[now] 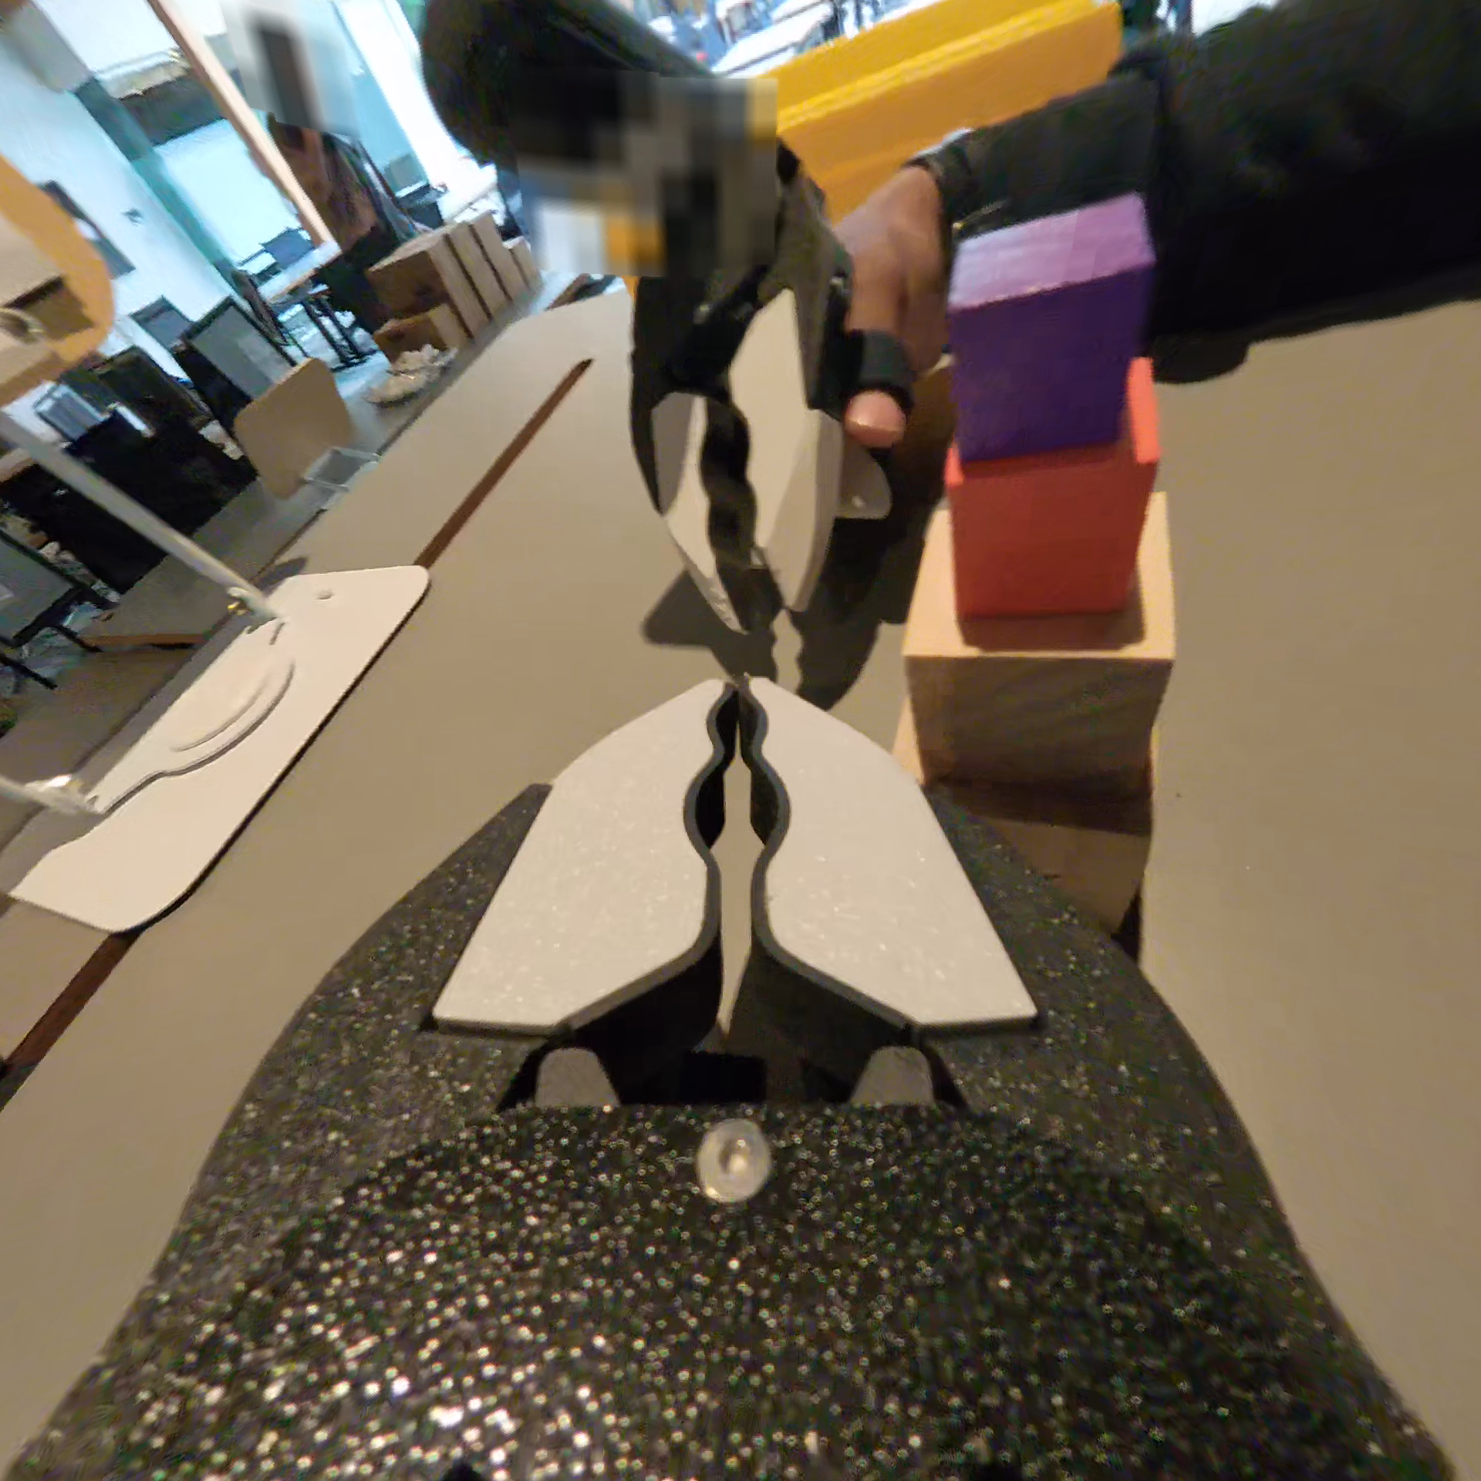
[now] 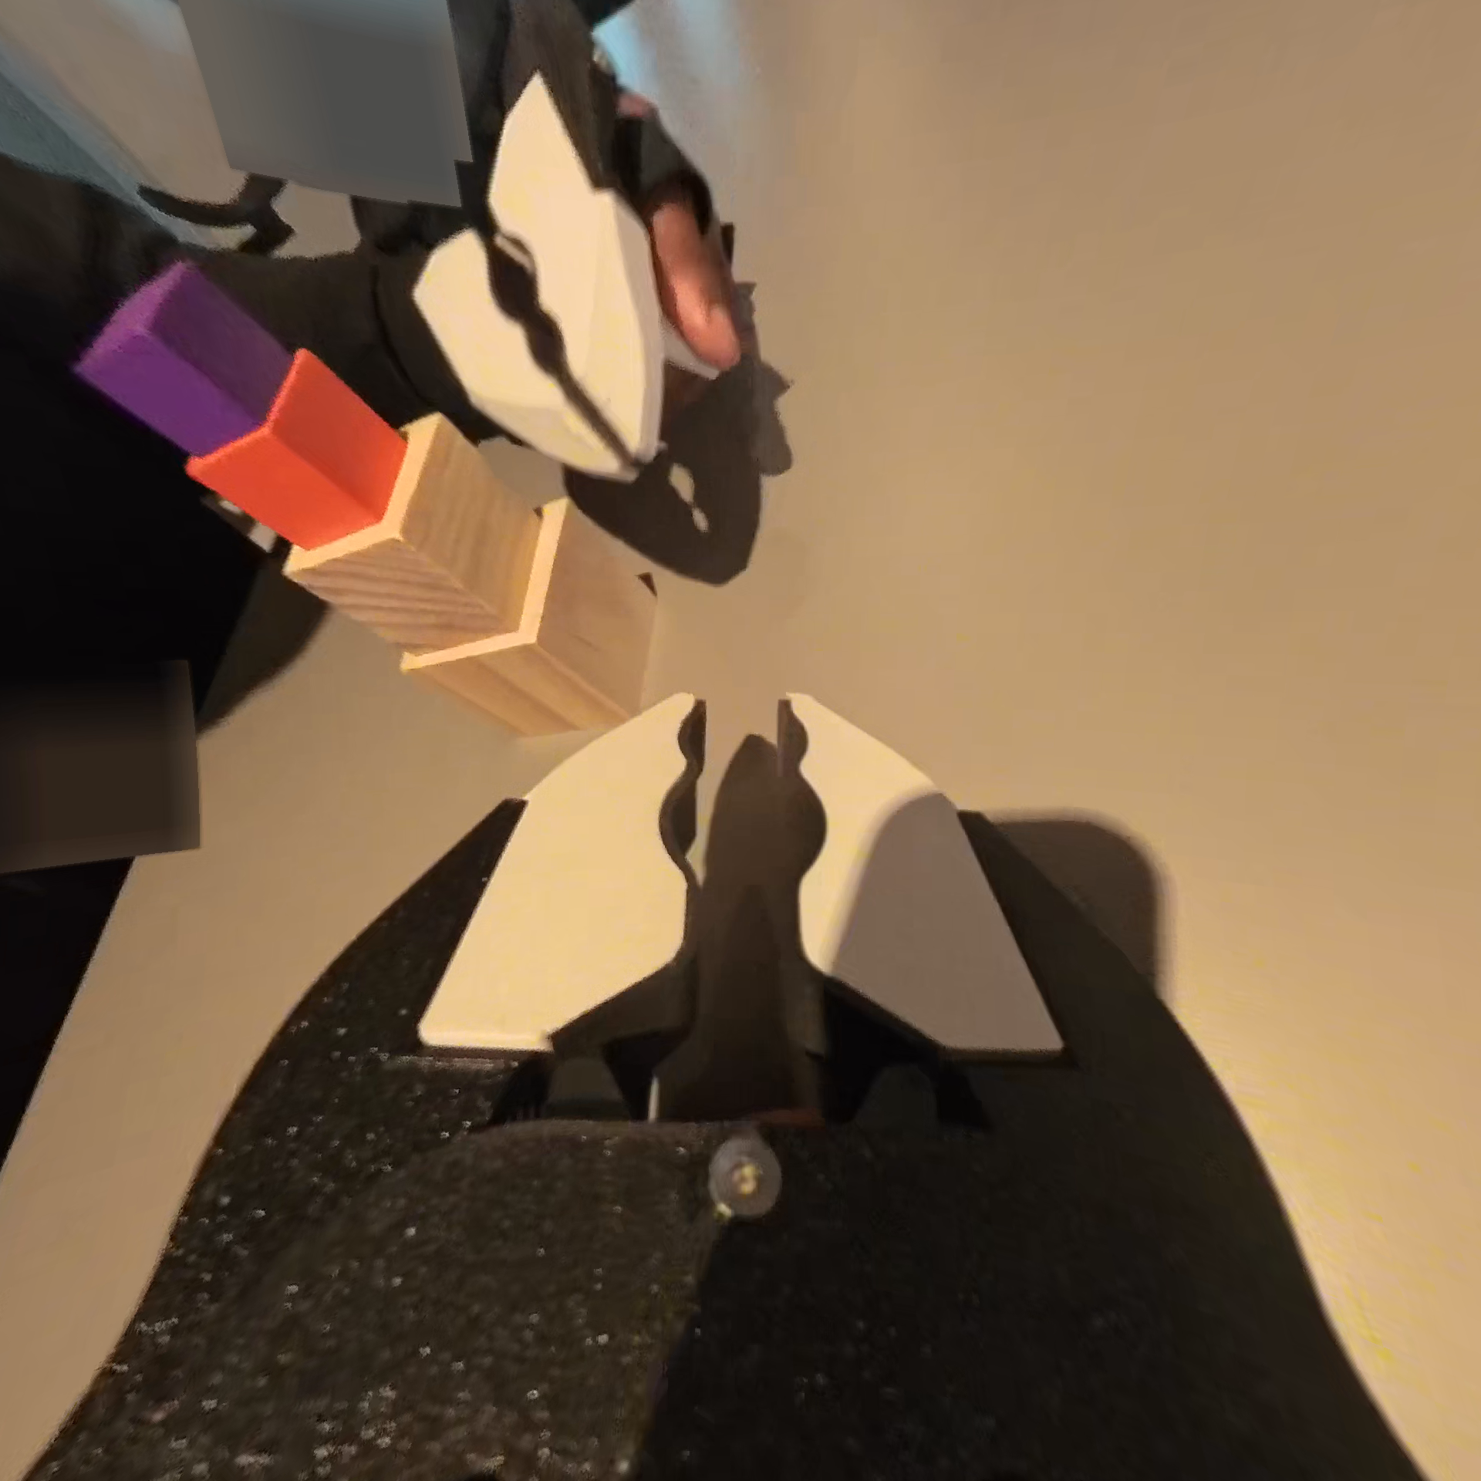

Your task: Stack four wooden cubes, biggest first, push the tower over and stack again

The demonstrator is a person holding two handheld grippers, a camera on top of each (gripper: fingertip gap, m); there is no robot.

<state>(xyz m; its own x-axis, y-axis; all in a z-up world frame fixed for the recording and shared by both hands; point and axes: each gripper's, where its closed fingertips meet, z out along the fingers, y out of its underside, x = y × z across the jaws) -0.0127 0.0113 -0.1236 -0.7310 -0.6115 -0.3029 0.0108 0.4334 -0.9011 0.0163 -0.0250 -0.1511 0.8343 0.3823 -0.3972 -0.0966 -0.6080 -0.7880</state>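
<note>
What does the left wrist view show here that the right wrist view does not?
Only the left wrist view: a white flat metal stand base on the grey table, a yellow board, and stacked cardboard boxes behind.

Only the right wrist view: nothing more than bare tabletop to the right.

Both: the tower of purple cube, orange cube and two plain wooden cubes, plus both grippers, empty.

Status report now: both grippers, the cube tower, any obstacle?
Left gripper shut, empty. Right gripper slightly open, empty. Tower of four stands: purple cube on top, red cube beneath, two plain wood below. Nothing in the way.
</note>
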